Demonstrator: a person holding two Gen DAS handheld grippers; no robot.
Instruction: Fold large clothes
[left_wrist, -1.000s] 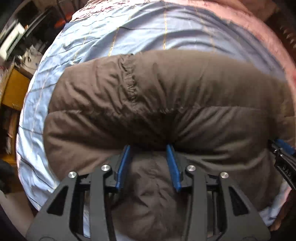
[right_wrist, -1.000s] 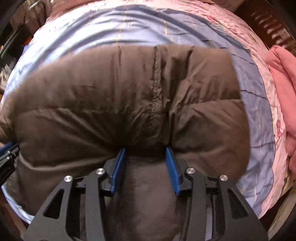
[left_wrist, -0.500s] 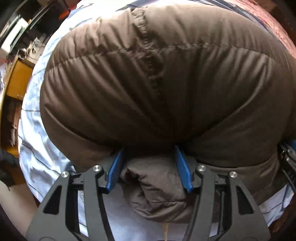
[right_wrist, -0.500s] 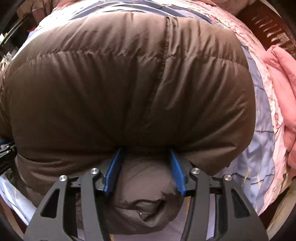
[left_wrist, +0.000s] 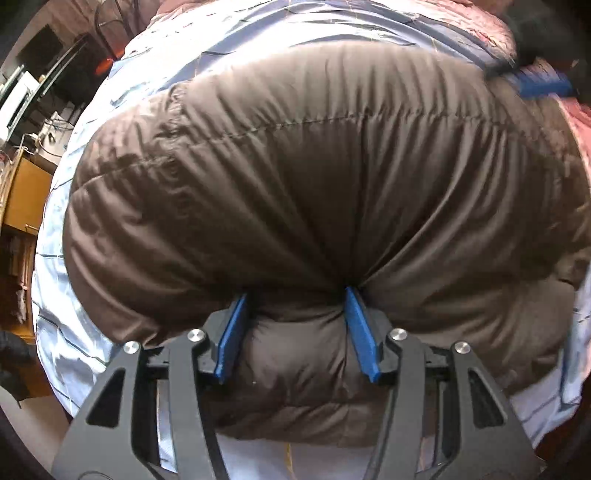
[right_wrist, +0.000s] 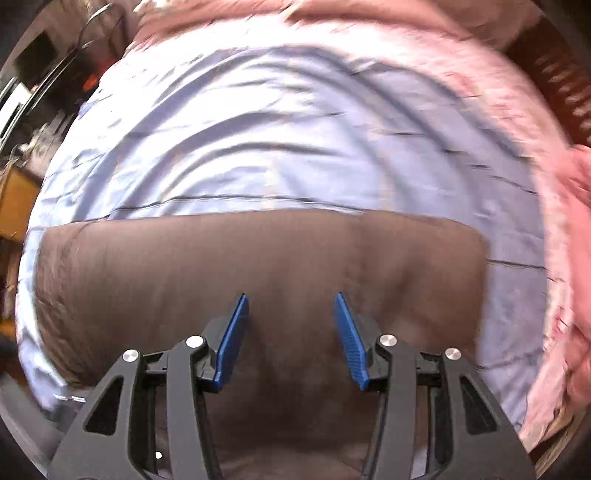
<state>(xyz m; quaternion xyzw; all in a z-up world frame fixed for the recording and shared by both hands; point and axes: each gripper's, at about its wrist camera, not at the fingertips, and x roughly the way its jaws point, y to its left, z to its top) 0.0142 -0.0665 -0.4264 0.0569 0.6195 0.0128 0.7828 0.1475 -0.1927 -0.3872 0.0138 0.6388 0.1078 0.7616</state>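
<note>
L gripper (left_wrist: 295, 325) jaws closing, pads still pinching a roll of the brown puffer jacket (left_wrist: 332, 184) at lower centre. R gripper (right_wrist: 291, 332) now half-wide w/ nothing pinched, jacket (right_wrist: 258, 277) lying flat under it; 0.5 s ago it still held a bunched fold. So R side of the fold looks dropped, L not yet. Jacket sits on blue quilted bedspread (right_wrist: 258, 129), folded bundle, long axis left-right across frame, folded edge toward top. R view blurred.

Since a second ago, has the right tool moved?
Yes. The right tool has let go of the brown puffy jacket and pulled up and back; more blue bedsheet shows beyond the jacket.
</note>
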